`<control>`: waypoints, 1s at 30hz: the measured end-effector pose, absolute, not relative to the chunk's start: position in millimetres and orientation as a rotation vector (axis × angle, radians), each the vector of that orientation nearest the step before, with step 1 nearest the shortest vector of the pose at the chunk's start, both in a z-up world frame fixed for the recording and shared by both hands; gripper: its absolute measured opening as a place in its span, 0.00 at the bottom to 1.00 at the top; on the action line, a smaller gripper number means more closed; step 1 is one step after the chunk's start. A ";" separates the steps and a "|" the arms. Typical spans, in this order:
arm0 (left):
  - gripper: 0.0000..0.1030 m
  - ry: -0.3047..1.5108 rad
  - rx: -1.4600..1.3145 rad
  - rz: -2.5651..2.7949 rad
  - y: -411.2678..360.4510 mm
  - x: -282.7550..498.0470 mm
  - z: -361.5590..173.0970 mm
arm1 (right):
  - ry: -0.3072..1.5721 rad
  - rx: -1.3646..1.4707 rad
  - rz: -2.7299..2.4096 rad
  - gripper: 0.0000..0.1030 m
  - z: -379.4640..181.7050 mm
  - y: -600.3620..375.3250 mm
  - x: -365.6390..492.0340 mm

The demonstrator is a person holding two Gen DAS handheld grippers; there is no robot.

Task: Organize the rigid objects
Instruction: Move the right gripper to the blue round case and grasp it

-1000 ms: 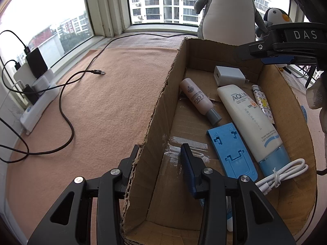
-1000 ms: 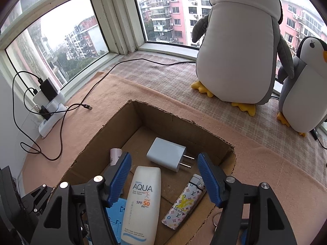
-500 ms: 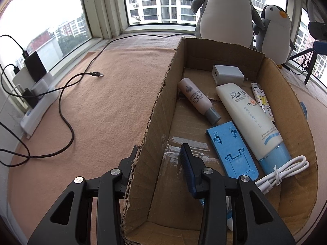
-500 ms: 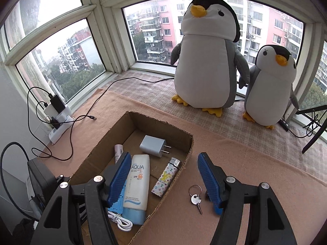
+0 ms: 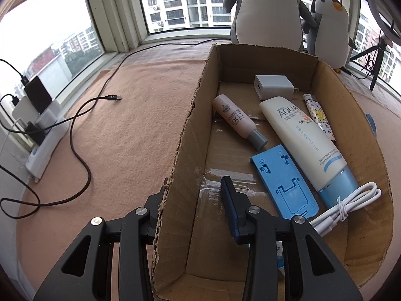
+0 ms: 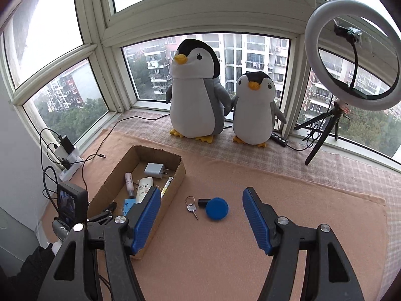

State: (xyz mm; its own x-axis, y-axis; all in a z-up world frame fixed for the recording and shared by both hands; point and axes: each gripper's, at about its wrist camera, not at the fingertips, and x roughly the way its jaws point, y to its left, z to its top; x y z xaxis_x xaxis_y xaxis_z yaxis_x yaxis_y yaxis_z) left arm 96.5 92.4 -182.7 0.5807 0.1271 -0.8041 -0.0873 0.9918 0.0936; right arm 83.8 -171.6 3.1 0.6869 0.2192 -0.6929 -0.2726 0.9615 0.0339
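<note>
A cardboard box (image 5: 185, 135) (image 6: 110, 183) holds a white charger (image 5: 273, 86), a pink tube (image 5: 235, 120), an AQUA sunscreen tube (image 5: 303, 140), a patterned lighter (image 5: 318, 116), a blue stand (image 5: 283, 183) and a white cable (image 5: 351, 205). My left gripper (image 5: 194, 193) straddles the box's left wall, one finger outside and one inside; the wall fills the gap. My right gripper (image 6: 201, 215) is open and empty, high above the mat. Below it lie a key on a ring (image 6: 191, 207) and a blue round object (image 6: 216, 208), to the right of the box.
Two plush penguins (image 6: 195, 95) (image 6: 255, 110) stand at the window. A ring light on a tripod (image 6: 351, 57) stands at the right. A power strip with plugs (image 5: 42, 135) and a black cable (image 5: 82, 115) lie on the mat at the left.
My right gripper has risen and pulled back from over the box, so the whole mat, key and blue object now show. My left gripper has stayed on the box wall.
</note>
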 end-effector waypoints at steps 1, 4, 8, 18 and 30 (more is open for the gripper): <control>0.36 0.942 0.045 0.125 92.4 96.1 -182.8 | 0.762 -0.073 0.272 0.62 3.1 -175.5 78.9; 0.36 0.941 0.041 0.126 92.8 95.6 -182.8 | 0.765 -0.069 0.261 0.64 -6.0 -184.6 70.0; 0.36 0.941 0.022 0.130 94.4 94.6 -183.0 | 0.784 -0.057 0.263 0.64 -33.7 -192.3 71.2; 0.37 0.942 0.017 0.156 93.0 93.9 -182.2 | 0.811 -0.074 0.279 0.64 -119.6 -189.7 113.0; 0.37 0.943 0.013 0.158 93.7 94.1 -182.5 | 0.927 -0.002 0.228 0.62 -170.1 -172.6 193.3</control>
State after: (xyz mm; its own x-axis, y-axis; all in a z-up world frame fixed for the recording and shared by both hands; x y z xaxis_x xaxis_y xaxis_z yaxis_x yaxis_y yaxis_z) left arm 94.1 93.7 -182.5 0.5769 0.1405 -0.8046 -0.1290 0.9884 0.0801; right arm 193.3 -172.6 -170.1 0.5778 0.1942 -0.7927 -0.1961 0.9759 0.0961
